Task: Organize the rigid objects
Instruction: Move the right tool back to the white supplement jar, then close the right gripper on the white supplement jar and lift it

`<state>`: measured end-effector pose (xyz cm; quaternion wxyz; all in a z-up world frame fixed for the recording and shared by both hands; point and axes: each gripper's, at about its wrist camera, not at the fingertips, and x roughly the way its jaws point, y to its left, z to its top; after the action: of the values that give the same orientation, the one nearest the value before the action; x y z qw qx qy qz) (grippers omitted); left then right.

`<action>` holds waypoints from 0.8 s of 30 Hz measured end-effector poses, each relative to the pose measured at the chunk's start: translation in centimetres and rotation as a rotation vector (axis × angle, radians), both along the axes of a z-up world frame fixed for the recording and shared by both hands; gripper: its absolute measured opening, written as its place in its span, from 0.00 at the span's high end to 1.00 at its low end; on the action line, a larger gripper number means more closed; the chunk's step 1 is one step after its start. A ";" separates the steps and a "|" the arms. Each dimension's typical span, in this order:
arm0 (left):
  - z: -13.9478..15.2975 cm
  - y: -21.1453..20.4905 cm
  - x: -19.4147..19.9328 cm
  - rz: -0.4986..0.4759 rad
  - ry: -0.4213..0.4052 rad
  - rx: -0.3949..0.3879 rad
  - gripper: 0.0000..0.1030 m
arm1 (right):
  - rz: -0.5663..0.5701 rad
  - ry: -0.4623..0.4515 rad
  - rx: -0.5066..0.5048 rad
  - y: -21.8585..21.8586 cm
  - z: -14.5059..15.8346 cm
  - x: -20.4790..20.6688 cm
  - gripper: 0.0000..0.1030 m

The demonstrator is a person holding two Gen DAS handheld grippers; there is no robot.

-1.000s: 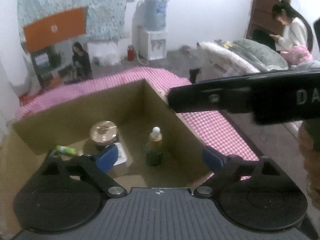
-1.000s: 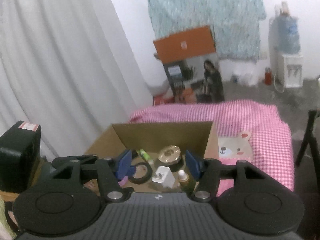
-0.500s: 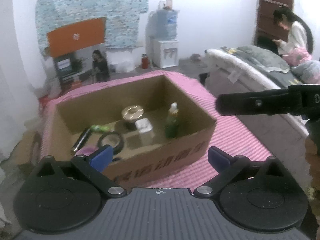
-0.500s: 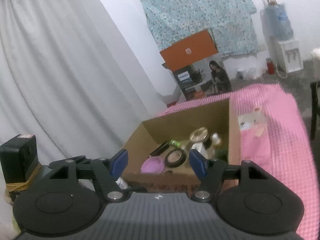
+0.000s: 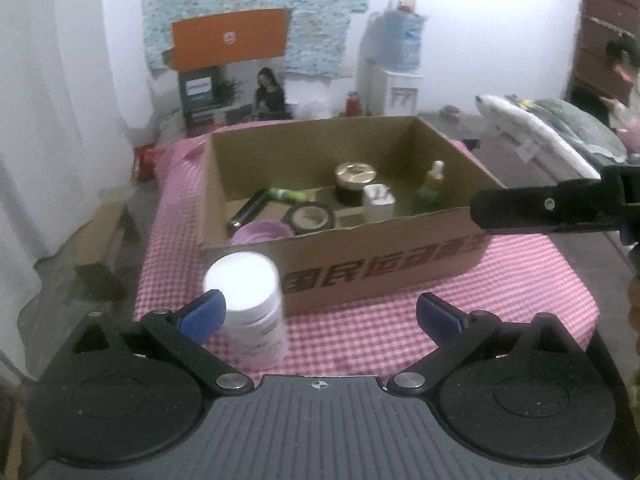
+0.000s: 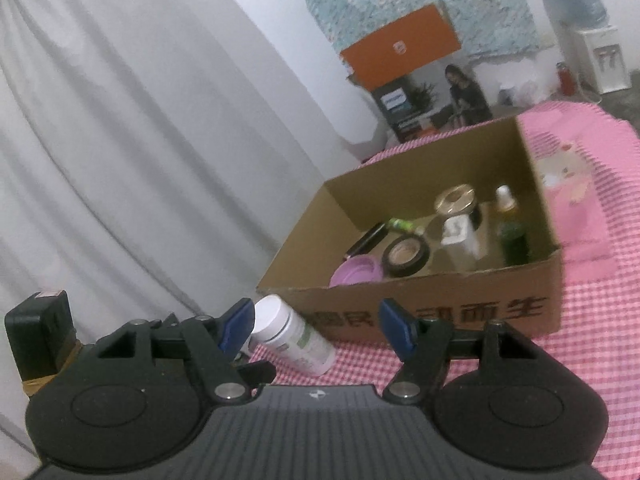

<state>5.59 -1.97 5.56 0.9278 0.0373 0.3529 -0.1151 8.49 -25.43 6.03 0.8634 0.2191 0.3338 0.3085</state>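
A cardboard box (image 5: 384,264) stands on the pink checked tablecloth (image 5: 520,280). Inside lie a gold-lidded jar (image 5: 354,174), a white adapter (image 5: 378,202), a green dropper bottle (image 5: 432,190), a green tube (image 5: 288,195), a black stick (image 5: 250,210), a round compact (image 5: 310,218) and a purple lid (image 5: 260,234). A white bottle (image 5: 252,304) stands upright in front of the box, just inside my left gripper's (image 5: 320,314) left finger. The jaws are wide open and not pressing it. My right gripper (image 6: 316,328) is open and empty, with the bottle (image 6: 292,340) past its left fingertip.
The right gripper's black finger (image 5: 552,208) juts in at the right of the left wrist view. A white curtain (image 6: 140,140) hangs left of the table. An orange box (image 5: 230,44), a water dispenser (image 5: 394,80) and a bed with a seated person (image 5: 620,80) stand behind.
Both grippers have drawn back from over the box toward the table's near side. The white bottle in front of the box has come into both views. The right jaws stand a little wider.
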 end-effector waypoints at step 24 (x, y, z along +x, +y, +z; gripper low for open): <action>-4.1 3.1 3.0 0.118 0.023 0.059 0.06 | 0.107 0.181 0.001 8.8 -3.7 5.1 0.30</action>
<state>8.55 1.08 1.49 0.9273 0.0424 0.3684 -0.0503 13.55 -16.67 2.28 0.8119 0.2284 0.4217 0.3330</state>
